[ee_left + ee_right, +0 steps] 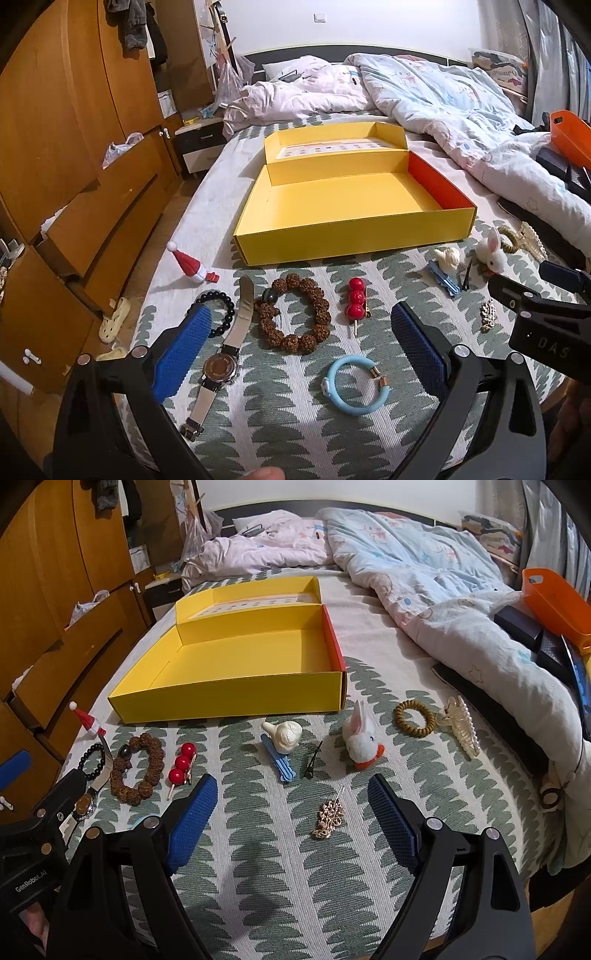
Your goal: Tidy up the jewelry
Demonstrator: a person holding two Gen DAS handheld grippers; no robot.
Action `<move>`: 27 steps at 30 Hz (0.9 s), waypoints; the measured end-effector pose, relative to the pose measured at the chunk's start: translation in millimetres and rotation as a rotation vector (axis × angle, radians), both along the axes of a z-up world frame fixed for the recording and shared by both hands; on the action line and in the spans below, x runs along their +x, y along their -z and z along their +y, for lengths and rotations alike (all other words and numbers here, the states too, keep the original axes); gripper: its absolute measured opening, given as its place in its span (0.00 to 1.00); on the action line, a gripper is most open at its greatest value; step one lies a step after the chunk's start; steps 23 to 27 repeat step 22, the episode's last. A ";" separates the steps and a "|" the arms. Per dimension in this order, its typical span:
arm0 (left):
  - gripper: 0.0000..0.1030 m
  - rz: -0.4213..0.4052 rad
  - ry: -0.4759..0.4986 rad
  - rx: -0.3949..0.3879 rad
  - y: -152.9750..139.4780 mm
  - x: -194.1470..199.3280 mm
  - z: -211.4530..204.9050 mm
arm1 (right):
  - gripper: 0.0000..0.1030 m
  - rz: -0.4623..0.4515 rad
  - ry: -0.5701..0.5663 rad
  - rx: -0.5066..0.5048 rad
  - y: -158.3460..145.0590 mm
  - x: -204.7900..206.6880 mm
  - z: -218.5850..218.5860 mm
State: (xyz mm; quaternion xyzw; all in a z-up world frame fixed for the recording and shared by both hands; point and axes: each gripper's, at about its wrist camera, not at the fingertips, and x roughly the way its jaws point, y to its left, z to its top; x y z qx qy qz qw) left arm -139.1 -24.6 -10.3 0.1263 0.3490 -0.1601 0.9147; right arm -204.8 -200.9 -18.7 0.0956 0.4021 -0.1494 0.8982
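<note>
An open yellow box lies empty on the bed. In front of it lie a brown bead bracelet, a black bead bracelet, a wristwatch, a red ball hairpin and a light blue bangle. My left gripper is open and empty above them. My right gripper is open and empty over a gold hair clip. Beyond it lie a blue clip, a cream bird clip and a white rabbit clip.
A small Santa hat lies at the bed's left edge. A brown coil hair tie and a pearl claw clip lie right. A rumpled duvet covers the far bed. An orange basket sits right. Wooden drawers stand left.
</note>
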 end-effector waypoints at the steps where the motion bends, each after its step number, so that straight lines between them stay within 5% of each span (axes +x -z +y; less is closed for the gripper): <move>1: 0.94 0.001 0.004 -0.004 0.0 -0.3 -0.3 | 0.82 0.000 -0.001 -0.001 0.3 0.2 0.5; 27: 0.94 -0.017 -0.016 -0.002 -0.2 -3.3 -3.9 | 0.82 -0.003 0.011 -0.013 -0.5 0.8 0.3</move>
